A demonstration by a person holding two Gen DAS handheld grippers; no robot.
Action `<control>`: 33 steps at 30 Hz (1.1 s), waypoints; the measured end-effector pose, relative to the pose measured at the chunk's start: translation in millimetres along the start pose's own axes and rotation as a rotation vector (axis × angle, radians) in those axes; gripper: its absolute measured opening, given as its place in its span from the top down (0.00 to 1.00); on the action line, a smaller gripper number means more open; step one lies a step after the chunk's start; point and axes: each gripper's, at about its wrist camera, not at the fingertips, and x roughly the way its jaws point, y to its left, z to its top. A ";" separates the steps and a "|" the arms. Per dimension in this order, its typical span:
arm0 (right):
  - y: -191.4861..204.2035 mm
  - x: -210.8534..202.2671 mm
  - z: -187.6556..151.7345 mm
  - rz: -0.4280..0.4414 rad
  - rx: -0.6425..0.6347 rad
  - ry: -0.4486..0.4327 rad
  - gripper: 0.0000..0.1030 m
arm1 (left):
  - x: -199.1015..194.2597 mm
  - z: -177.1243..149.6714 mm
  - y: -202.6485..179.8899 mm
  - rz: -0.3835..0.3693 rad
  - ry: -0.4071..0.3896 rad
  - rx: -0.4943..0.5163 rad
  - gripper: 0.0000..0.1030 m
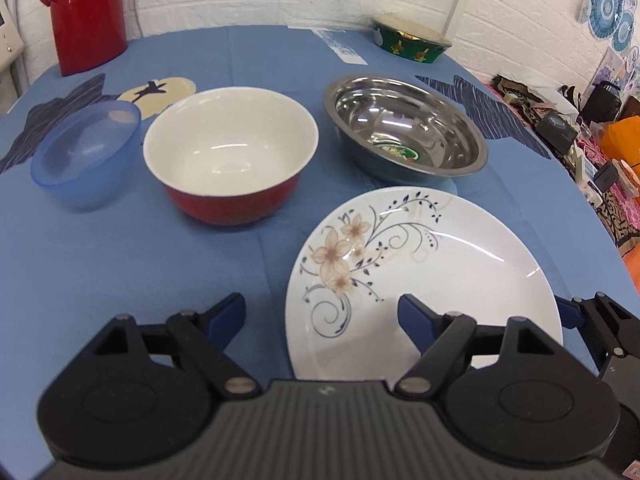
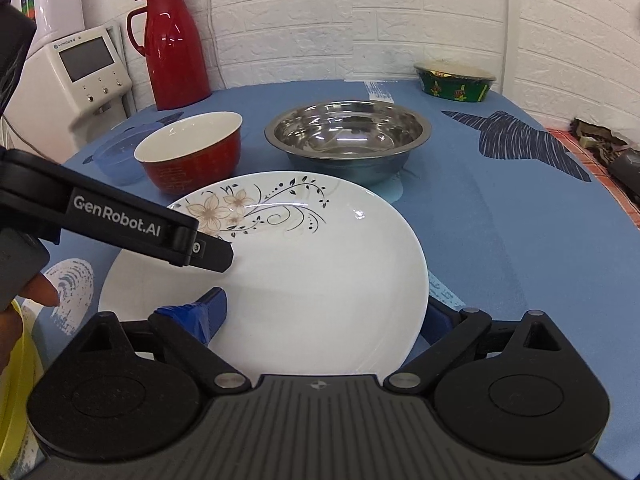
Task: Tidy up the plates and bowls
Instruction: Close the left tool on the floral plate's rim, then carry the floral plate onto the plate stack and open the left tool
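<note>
My left tongs [image 1: 320, 316] are spread wide, blue-padded fingers [image 1: 226, 316] well apart with nothing between them. My right tongs [image 2: 324, 312] are spread wide as well, the left finger [image 2: 208, 312] plain to see, the right one mostly hidden. In the right wrist view my left tongs reach in from the left, and my fingertips [image 2: 40, 292] show at that edge.
</note>
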 end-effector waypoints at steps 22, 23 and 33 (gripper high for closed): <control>21.3 -26.8 3.0 -0.018 0.056 -0.033 0.19 | -28.1 -11.8 -1.1 -0.054 0.024 -0.071 0.56; 24.1 -31.9 4.5 -0.017 0.056 -0.044 0.19 | -34.1 -12.8 -0.3 -0.057 0.015 -0.073 0.56; 75.5 -79.8 7.3 0.032 -0.010 -0.127 0.18 | -112.3 -39.0 28.0 -0.039 -0.086 -0.110 0.56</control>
